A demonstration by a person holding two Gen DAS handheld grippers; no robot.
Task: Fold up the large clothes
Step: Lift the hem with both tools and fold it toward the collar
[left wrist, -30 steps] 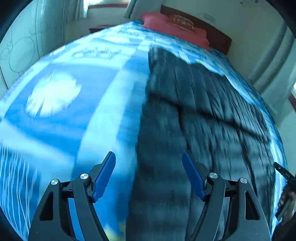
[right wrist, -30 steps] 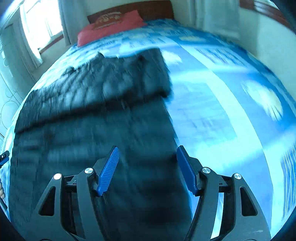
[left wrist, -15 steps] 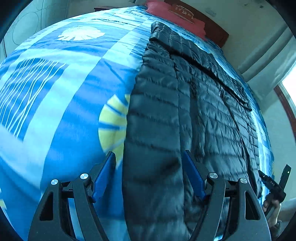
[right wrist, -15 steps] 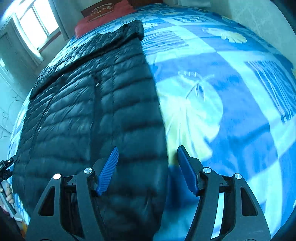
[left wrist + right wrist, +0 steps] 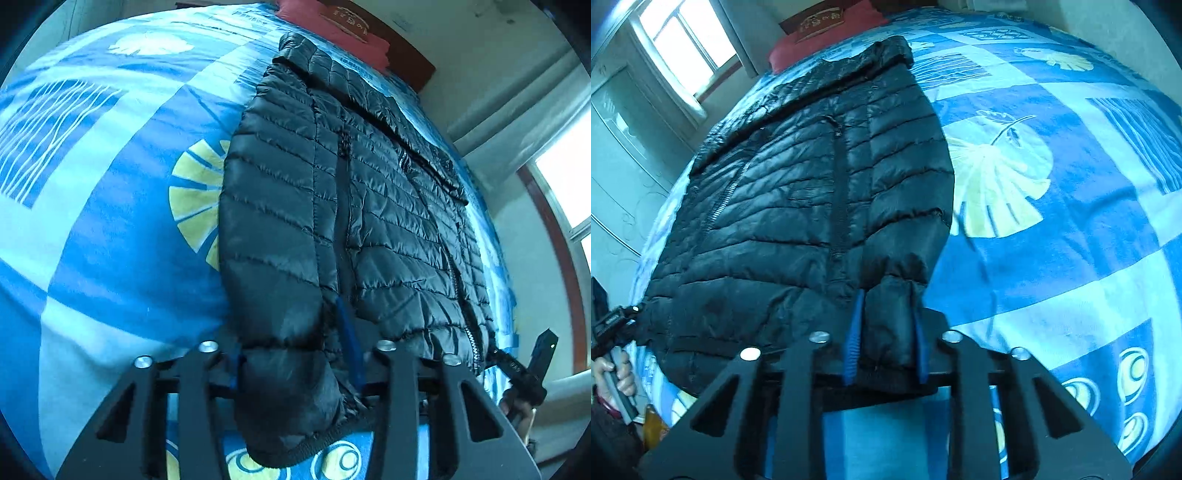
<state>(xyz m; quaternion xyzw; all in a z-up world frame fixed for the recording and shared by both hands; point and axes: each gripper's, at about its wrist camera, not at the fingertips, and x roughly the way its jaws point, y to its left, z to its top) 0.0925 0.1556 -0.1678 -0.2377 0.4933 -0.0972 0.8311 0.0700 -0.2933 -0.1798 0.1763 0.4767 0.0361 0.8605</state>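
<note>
A wide bed covered by a blue and pale-blue patchwork bedspread (image 5: pixel 92 229) printed with yellow leaf and fan motifs fills both views. On it, toward the side nearer the window, lies a large black quilted puffer jacket (image 5: pixel 369 206), spread flat with its collar toward the headboard and its zip running lengthwise; its hem faces the cameras. A red pillow (image 5: pixel 827 26) sits at the head of the bed against a dark wooden headboard (image 5: pixel 406 55).

The left gripper (image 5: pixel 295 354) has its blue-padded fingers (image 5: pixel 349 343) narrowed onto a thick fold of the jacket's hem corner, the padded fabric bulging out between and below them. The right gripper (image 5: pixel 886 339) likewise pinches a bunched section of hem, its two blue fingers (image 5: pixel 853 332) pressed against either side of the fabric.

At the left edge of the right wrist view, a hand (image 5: pixel 613 373) grips the handle of the other device.
</note>
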